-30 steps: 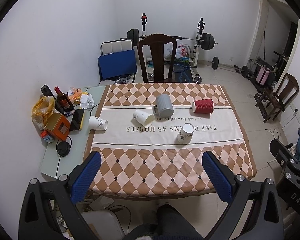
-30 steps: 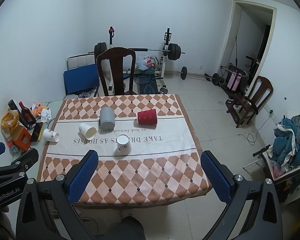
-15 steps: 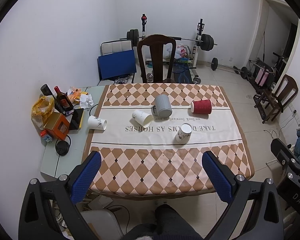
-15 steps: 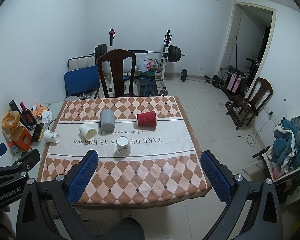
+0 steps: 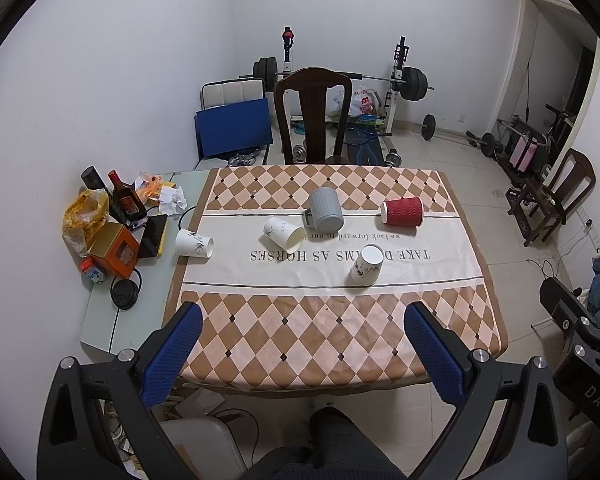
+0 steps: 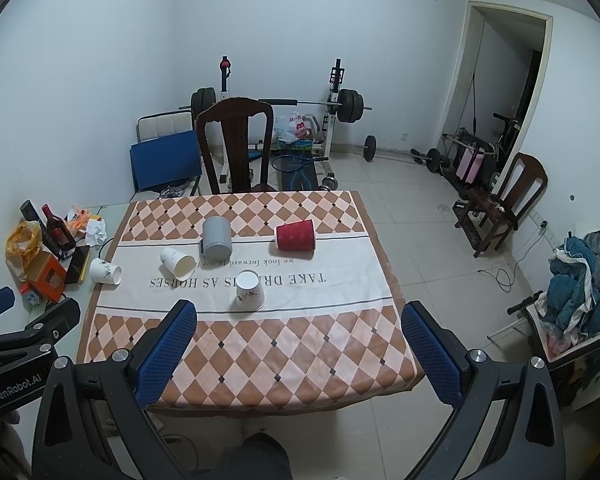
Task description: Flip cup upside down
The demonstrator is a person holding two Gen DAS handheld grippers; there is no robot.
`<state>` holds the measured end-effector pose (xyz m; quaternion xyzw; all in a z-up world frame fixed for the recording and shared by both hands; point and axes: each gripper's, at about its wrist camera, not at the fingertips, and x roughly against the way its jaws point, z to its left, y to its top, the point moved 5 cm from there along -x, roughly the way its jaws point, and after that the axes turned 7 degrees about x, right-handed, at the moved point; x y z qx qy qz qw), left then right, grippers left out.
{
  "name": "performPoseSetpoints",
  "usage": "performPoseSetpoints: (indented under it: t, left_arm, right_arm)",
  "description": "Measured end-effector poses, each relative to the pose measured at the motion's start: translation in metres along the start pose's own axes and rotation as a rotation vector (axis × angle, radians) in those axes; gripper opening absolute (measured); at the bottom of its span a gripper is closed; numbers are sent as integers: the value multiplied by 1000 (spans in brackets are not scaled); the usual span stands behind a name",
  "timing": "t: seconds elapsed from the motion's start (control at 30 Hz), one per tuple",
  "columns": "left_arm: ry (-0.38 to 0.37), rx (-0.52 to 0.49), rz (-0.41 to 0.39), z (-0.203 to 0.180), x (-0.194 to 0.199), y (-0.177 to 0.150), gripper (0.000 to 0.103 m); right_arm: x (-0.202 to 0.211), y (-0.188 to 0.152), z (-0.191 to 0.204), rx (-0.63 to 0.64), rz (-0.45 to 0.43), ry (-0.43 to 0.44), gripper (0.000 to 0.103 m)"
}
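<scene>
Both views are pulled slightly back and higher than a second ago, so the table [image 5: 332, 344] sits a little lower and smaller in frame; the cups are unmoved. The left gripper [image 5: 302, 344] and the right gripper [image 6: 298, 344] are each held wide apart with nothing between the blue pads, well short of every cup.

Five cups are counted on the checked cloth. One white paper cup [image 5: 366, 266] is seen upside down at centre frame, on the printed lettering. Three white paper cups are counted in all: a second one [image 5: 284, 234] is lying on its side left of centre, and a third [image 5: 194, 243] is lying at the cloth's left edge. One grey mug [image 5: 325, 210] is lying on its side above centre. One red ribbed cup [image 5: 403, 212] is lying on its side at upper right, near the cloth's right edge.

Bare cloth is seen across the lower middle of the frame. One dark chair [image 5: 312, 120] is seen at the table's far edge.
</scene>
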<state>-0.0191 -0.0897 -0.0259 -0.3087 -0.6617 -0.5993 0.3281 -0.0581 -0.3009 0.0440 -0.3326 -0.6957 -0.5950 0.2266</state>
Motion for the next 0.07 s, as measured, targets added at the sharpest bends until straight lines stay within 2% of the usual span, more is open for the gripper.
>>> performPoseSetpoints:
  t: [0.07]
  left_arm:
    - [-6, 1, 1, 0, 1, 0, 103]
  right_arm:
    - [1, 2, 2, 1, 0, 0, 103]
